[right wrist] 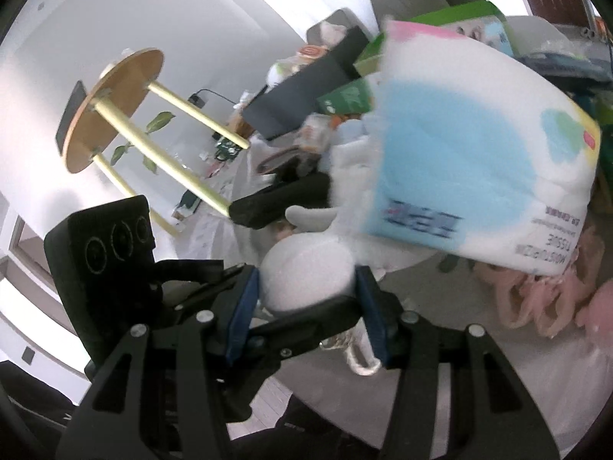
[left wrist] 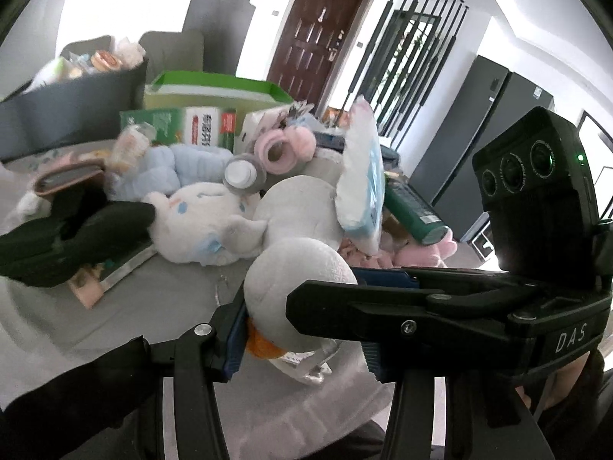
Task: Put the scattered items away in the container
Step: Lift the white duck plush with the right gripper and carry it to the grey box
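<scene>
Both tongs, left and right, grip the grey plush goose toy; only the right wrist view shows the round wooden stool beyond, left of the tongs.

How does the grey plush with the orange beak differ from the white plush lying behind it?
Colour: the grey plush has an orange beak; the white plush shows pale blue patches. State: the grey plush is clamped by both the left gripper and the right gripper; the white plush lies ungripped on the table. Both are soft toys.
</scene>
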